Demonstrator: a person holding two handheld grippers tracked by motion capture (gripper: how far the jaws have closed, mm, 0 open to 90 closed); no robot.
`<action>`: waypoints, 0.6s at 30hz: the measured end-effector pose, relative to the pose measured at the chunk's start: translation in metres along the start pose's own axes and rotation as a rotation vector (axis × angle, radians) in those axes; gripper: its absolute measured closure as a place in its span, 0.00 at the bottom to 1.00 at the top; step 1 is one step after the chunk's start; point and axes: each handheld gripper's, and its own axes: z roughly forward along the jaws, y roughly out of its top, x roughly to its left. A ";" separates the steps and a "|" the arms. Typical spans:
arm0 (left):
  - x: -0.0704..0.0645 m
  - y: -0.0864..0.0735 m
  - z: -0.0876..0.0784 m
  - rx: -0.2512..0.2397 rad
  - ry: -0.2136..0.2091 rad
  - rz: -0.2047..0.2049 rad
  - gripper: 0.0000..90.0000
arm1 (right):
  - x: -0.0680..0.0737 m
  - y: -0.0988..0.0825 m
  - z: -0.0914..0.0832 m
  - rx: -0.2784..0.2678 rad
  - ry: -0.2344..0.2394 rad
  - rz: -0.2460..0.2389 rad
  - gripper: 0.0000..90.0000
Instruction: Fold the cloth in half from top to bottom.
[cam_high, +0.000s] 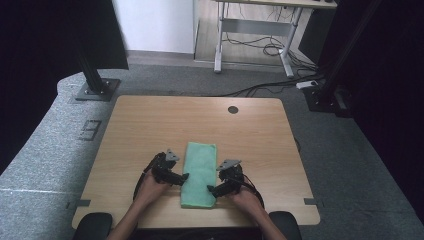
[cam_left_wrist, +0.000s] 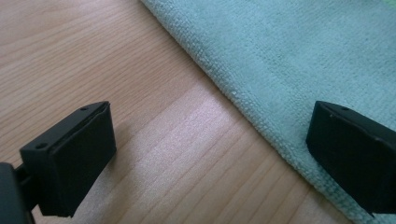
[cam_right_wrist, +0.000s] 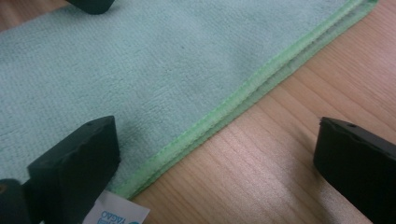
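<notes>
A folded light-green towel (cam_high: 199, 174) lies flat on the wooden table (cam_high: 150, 125), near its front edge. My left gripper (cam_high: 181, 177) sits at the towel's left edge, open, one jaw over the bare wood and the other over the cloth (cam_left_wrist: 299, 60). My right gripper (cam_high: 214, 190) is at the towel's right edge, open too, straddling the stitched green hem (cam_right_wrist: 243, 100). A white care label (cam_right_wrist: 116, 212) pokes out from the towel by the right gripper's left jaw. Nothing is held by either gripper.
A round cable hole (cam_high: 233, 109) sits near the table's far edge. Black frame posts (cam_high: 92, 75) stand on the grey carpet beyond the table, and a desk with cables (cam_high: 260, 45) is farther back.
</notes>
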 end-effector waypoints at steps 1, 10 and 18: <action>0.000 -0.001 0.001 -0.003 -0.003 -0.009 0.02 | 0.000 0.002 -0.001 0.010 0.012 -0.001 0.04; 0.001 -0.002 0.001 -0.009 -0.001 -0.017 0.01 | -0.033 0.032 -0.006 -0.037 0.006 0.067 0.16; 0.001 -0.002 0.001 -0.008 -0.001 -0.016 0.01 | -0.059 0.059 0.006 -0.045 -0.018 0.075 0.38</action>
